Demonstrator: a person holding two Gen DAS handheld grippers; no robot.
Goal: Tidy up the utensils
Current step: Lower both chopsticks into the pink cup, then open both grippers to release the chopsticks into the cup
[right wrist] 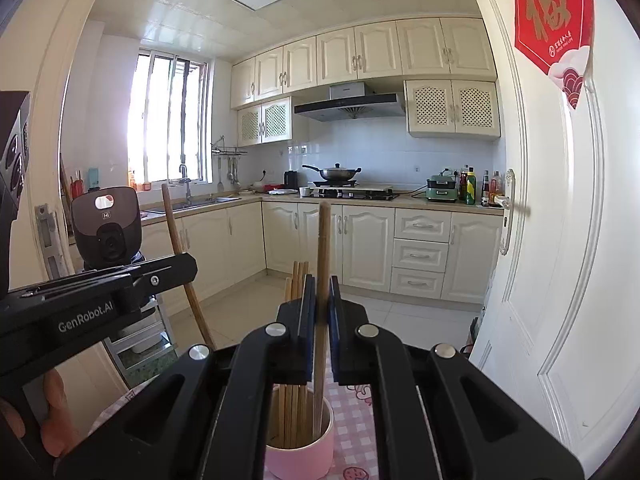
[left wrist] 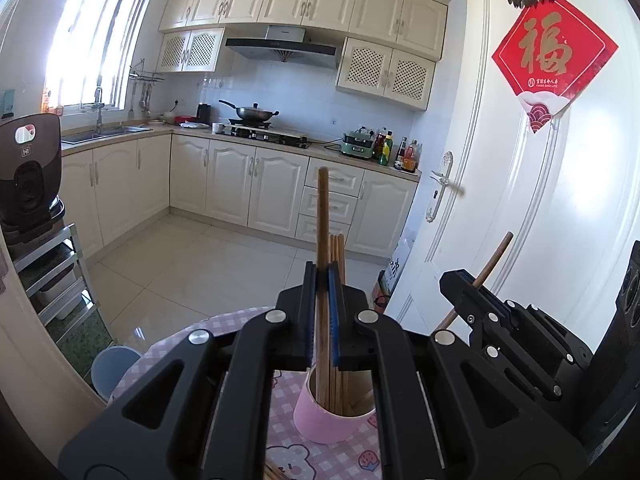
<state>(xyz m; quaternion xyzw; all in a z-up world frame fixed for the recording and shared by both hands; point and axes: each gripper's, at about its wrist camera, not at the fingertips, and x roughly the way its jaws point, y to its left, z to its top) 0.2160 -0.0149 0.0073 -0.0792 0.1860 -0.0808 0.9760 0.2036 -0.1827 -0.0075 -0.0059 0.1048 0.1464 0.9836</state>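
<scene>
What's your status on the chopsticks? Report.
Left gripper and right gripper each shut on one chopstick, tips in pink cup. Other chopsticks already inside. Nothing blocking.

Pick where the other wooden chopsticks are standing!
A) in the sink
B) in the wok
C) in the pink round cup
C: a bunch of wooden chopsticks stands upright inside the pink round cup on the checked tablecloth, right below the gripper.

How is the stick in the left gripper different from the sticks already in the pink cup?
The held chopstick is clamped in the left gripper; the cup's chopsticks stand free. The held chopstick looks darker and reaches higher. All are wooden, and all have their lower ends inside the pink cup.
</scene>
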